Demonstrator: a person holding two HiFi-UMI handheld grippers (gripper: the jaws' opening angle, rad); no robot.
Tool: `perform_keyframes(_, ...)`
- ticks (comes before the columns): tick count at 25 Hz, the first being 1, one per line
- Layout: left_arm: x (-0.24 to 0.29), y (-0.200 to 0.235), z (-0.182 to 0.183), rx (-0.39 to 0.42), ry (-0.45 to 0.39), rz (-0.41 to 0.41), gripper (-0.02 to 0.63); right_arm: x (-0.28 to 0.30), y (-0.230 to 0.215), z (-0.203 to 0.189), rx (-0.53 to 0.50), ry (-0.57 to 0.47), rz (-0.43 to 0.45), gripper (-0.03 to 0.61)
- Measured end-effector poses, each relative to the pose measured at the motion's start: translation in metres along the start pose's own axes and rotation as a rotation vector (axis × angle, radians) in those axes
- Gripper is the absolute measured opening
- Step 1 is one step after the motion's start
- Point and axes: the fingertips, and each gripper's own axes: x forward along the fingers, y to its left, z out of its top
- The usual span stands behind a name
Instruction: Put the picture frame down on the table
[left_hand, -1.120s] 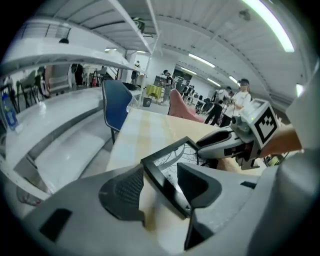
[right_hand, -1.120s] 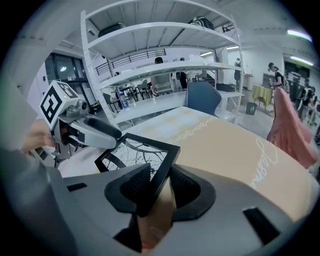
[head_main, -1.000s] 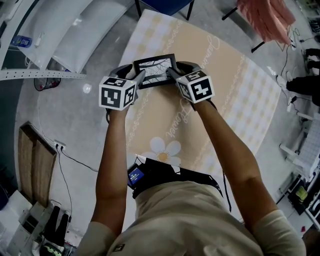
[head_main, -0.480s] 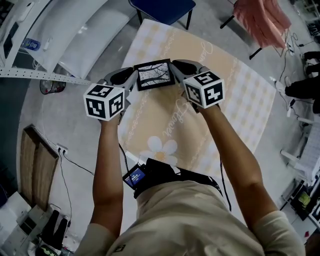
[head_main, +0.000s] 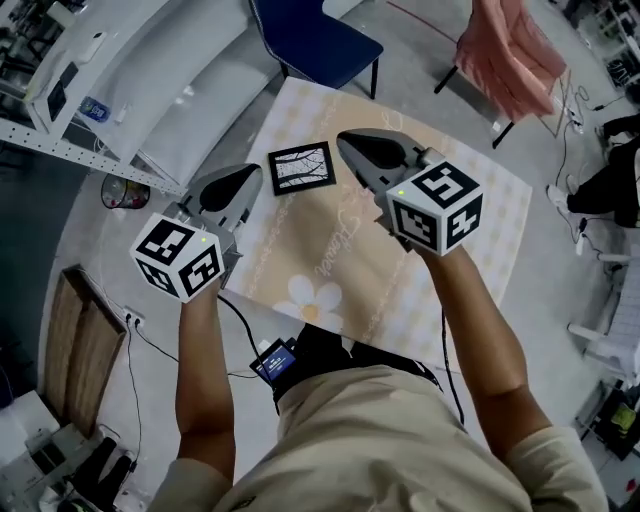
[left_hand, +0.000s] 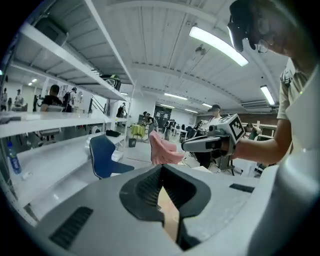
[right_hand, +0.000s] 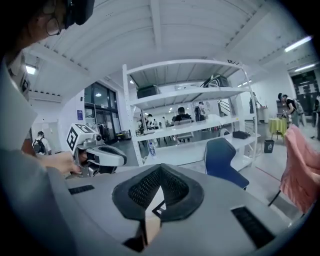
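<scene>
The left gripper (head_main: 252, 174) and the right gripper (head_main: 348, 141) have both just been closing. Their jaws now meet with nothing between them. The picture frame (head_main: 302, 168) lies flat on the far part of the table (head_main: 400, 262), between the two raised tips, touched by neither.

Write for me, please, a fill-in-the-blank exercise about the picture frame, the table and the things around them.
1. The picture frame lies on the table with its picture side facing ____.
2. The chair beyond the table is ____ in colour.
3. The flower printed near the table's front edge has ____ petals.

Missing words: up; blue; white.
</scene>
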Motion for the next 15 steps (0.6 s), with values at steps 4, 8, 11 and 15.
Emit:
perform_keyframes(4, -0.033, -0.043, 0.040, 0.064, -0.067, 0.004, 0.006, -0.049, 0.021, 0.031, -0.035, -0.045, 0.024, 0.003)
perform_keyframes(8, -0.060, -0.092, 0.071, 0.121, -0.120, 0.006, 0.006, -0.100, 0.045, 0.057, -0.072, -0.095, 0.044, 0.003)
perform_keyframes(11, -0.073, -0.129, 0.083, 0.159, -0.132, 0.006, 0.006, -0.138, 0.062, 0.067, -0.093, -0.110, 0.062, 0.003)
perform_keyframes(15, -0.090, -0.178, 0.091, 0.199, -0.129, 0.003, 0.006, -0.191, 0.083, 0.069, -0.103, -0.109, 0.077, 0.003)
